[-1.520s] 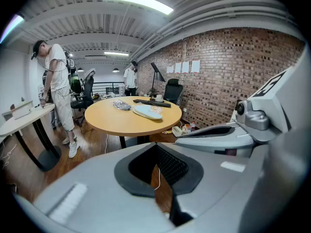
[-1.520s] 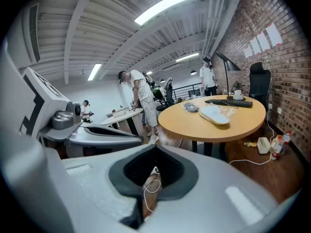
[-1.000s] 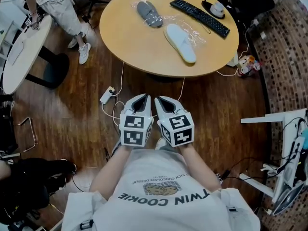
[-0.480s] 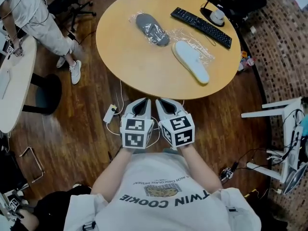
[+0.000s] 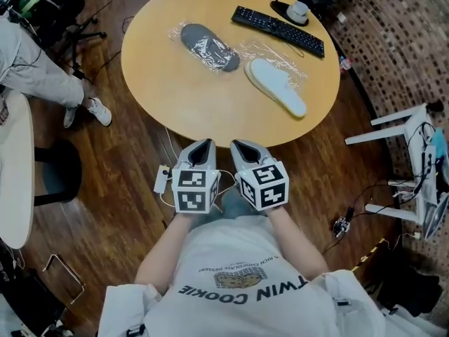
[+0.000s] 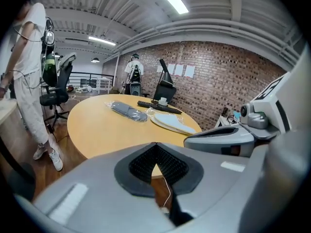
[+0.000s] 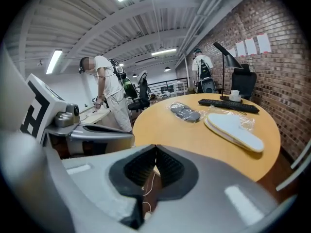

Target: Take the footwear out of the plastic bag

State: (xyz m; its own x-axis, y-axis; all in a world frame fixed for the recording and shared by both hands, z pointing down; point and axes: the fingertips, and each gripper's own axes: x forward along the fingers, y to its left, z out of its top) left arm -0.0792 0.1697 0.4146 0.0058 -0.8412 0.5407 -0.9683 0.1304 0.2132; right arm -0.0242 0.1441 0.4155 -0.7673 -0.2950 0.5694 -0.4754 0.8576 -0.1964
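Two slippers in clear plastic bags lie on the round wooden table (image 5: 182, 97): a grey slipper (image 5: 209, 46) at the back left and a white slipper (image 5: 278, 86), sole up, to its right. In the gripper views the grey slipper (image 6: 128, 112) (image 7: 184, 112) and the white slipper (image 6: 172, 124) (image 7: 234, 128) show beyond the jaws. My left gripper (image 5: 202, 148) and right gripper (image 5: 243, 148) sit side by side in front of my chest, short of the table's near edge. Both are shut with nothing between the jaws.
A black keyboard (image 5: 278, 29) and a white mouse (image 5: 299, 10) lie at the table's far right. A power strip (image 5: 162, 179) with cables lies on the wood floor under the grippers. A person (image 5: 35, 76) stands at the left by another table (image 5: 15, 174); a white stand (image 5: 403, 160) is at the right.
The view has shifted: the table now sits more to the left and lower in the frame, and the standing person has slid toward the left edge. Both grippers stay together and shut.
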